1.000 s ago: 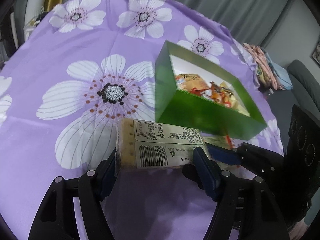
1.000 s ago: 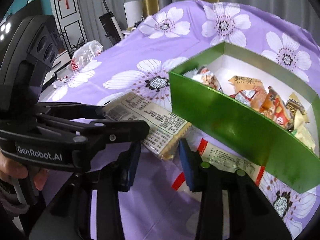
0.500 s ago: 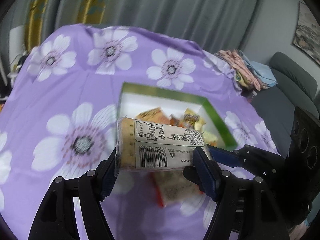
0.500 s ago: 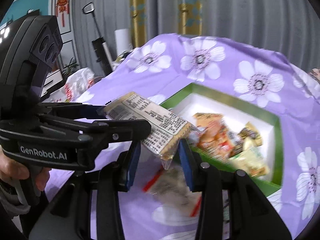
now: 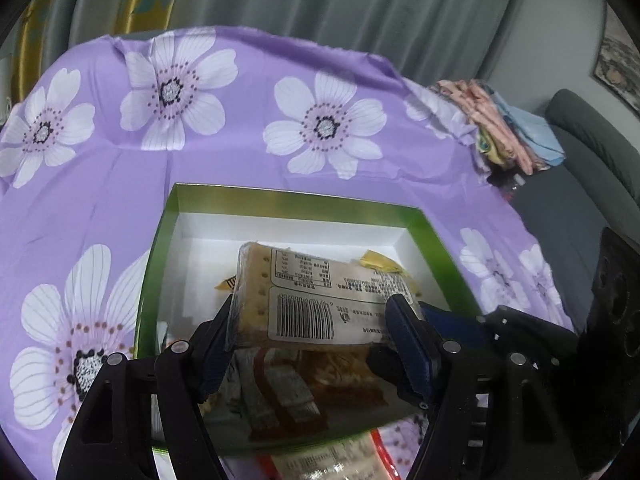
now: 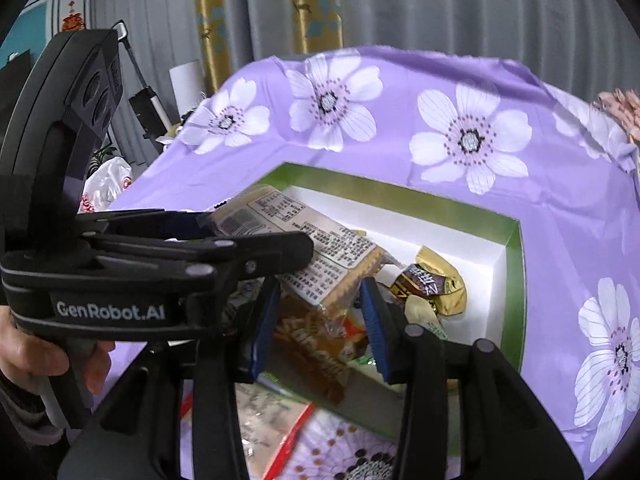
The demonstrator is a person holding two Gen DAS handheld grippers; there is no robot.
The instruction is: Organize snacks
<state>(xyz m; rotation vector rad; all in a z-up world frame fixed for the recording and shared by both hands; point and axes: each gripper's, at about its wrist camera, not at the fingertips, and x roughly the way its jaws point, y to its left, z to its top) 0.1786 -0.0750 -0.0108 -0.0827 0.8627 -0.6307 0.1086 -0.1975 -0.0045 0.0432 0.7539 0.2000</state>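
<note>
My left gripper [image 5: 316, 328] is shut on a clear-wrapped cracker pack [image 5: 312, 296] with a white barcode label and holds it above the open green box [image 5: 296, 200]. The pack also shows in the right wrist view [image 6: 312, 252], between the left gripper's fingers [image 6: 224, 248]. My right gripper [image 6: 320, 320] is open and empty, its blue pads on either side of the pack's end, over the box [image 6: 512, 280]. Several wrapped snacks lie in the box, among them a gold-wrapped sweet [image 6: 436, 284] and an orange packet [image 6: 316, 344].
A red-edged snack pack [image 6: 272, 420] lies on the purple flowered cloth [image 5: 240, 152] in front of the box. Folded clothes [image 5: 500, 132] and a grey sofa [image 5: 592, 152] stand off the far right. A white bag [image 6: 104, 184] sits off the left.
Both grippers rose and moved forward over the box. The cracker pack, earlier low in front of the box's near wall, now hangs above its inside. The view tilted from the cloth toward the curtains.
</note>
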